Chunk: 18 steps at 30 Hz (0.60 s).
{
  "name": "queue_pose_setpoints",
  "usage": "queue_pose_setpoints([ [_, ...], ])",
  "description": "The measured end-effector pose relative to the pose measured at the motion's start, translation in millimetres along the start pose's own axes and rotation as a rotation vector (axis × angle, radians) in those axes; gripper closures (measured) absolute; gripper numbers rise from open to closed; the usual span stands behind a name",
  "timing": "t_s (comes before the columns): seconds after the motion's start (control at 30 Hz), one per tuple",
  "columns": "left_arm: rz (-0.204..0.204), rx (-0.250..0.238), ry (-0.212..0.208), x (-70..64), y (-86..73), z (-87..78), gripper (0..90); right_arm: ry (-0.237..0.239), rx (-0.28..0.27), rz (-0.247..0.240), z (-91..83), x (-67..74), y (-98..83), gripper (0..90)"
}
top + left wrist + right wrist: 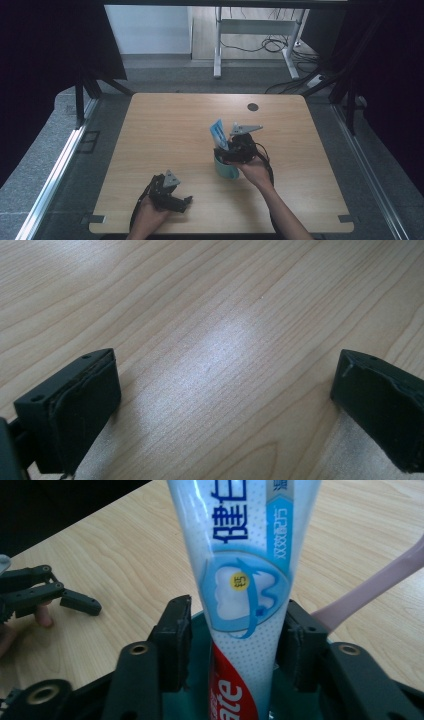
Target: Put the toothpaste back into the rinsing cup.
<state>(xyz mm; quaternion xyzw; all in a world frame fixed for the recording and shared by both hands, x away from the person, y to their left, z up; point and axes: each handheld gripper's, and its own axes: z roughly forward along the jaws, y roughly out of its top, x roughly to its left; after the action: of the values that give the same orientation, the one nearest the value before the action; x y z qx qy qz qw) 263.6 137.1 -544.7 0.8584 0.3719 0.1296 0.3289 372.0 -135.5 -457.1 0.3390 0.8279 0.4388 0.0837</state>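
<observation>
From my remote seat I look down on a pale wooden table [180, 125] with a dark round cap [253, 106] set in its far edge; grey carpet surrounds it, black curtains close both sides, and beyond stand a white wall, a desk frame [255, 35] and loose cables [272, 46] on the floor. The right gripper [235, 630] sits over a teal cup [226, 169] near the table's middle; its jaws stand partly open on either side of a toothpaste tube [245, 580] that rises upright from the cup, the left pad clear of it, the right pad at the tube's edge, and I cannot tell whether it touches. A pink handle [370, 587] leans out of the cup to the right; its head is cut off by the frame, so I cannot say what it is. The cup's inside is mostly hidden behind the jaws; in the high view the gripper and hand cover most of it. The left gripper [225, 405] rests low at the near edge, well apart from the cup, jaws wide and empty over bare wood.
</observation>
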Motion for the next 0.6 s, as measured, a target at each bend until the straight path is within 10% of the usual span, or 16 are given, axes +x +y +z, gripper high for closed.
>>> queue_pose_setpoints([
  [0.6,0.003,0.002,0.001,0.2,0.1,-0.2,0.0,0.025,0.011,-0.003,-8.4,1.0,-0.9,31.8],
])
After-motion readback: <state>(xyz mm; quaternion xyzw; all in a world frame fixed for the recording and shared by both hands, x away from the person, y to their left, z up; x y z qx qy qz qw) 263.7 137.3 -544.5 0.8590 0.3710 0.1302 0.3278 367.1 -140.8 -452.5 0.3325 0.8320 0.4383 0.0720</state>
